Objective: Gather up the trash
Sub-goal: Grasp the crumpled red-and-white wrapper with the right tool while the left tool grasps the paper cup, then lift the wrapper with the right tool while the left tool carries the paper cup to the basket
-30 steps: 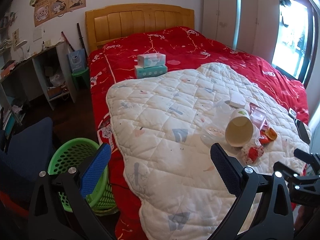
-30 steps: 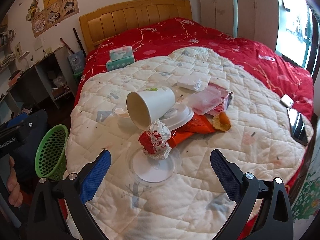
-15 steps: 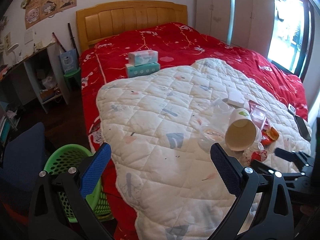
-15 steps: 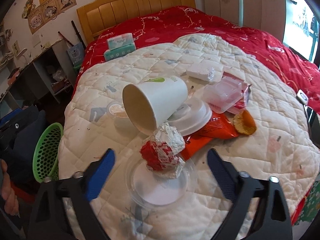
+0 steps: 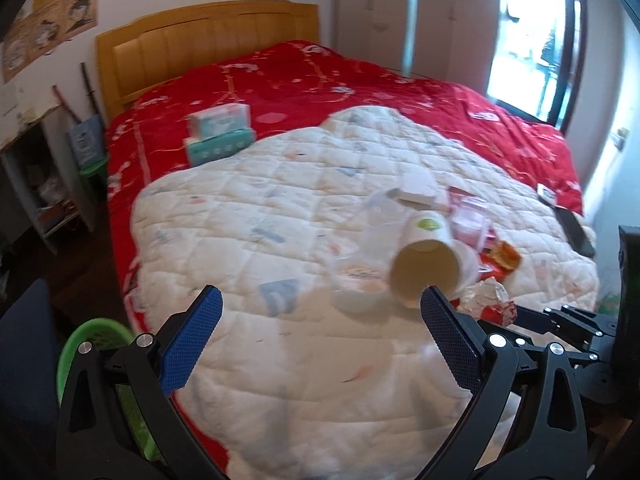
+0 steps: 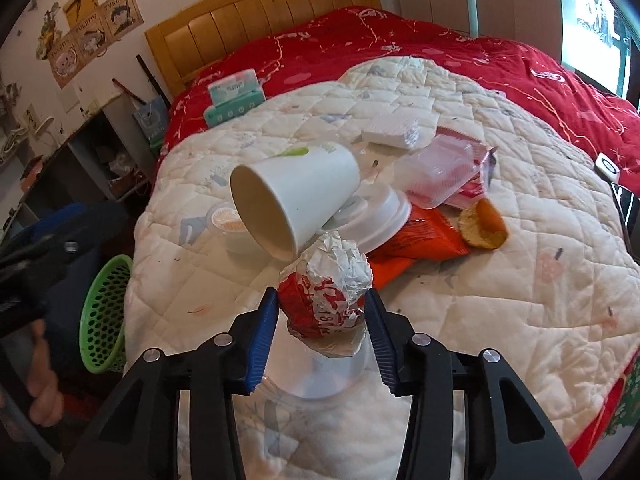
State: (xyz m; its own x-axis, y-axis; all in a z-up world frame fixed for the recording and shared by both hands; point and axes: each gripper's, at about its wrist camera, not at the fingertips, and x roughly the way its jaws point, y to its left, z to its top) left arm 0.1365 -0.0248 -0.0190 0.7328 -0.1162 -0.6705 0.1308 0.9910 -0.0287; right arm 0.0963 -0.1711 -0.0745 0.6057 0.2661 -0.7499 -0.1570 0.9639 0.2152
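Note:
A pile of trash lies on the white quilt (image 6: 500,304): a crumpled red and white wrapper ball (image 6: 326,296) on a clear plastic lid (image 6: 320,384), a tipped white paper cup (image 6: 292,200), a white lid (image 6: 376,216), an orange packet (image 6: 416,240) and a clear box (image 6: 440,176). My right gripper (image 6: 320,332) has closed in on the wrapper ball, one pad at each side. My left gripper (image 5: 320,336) is open and empty above the quilt, left of the cup (image 5: 424,264). A green basket (image 6: 106,312) stands on the floor beside the bed; it also shows in the left wrist view (image 5: 88,344).
Two tissue boxes (image 5: 220,132) are stacked on the red bedspread (image 5: 320,80). A white napkin pack (image 6: 394,128), a small sauce cup (image 6: 228,220) and a piece of bread (image 6: 482,228) lie among the trash. A phone (image 6: 608,166) lies at the bed's right edge. A shelf (image 5: 36,184) stands at the left.
My right gripper moved forward and its jaws closed from wide open onto the wrapper ball. My left gripper swung right, toward the cup, and stayed open.

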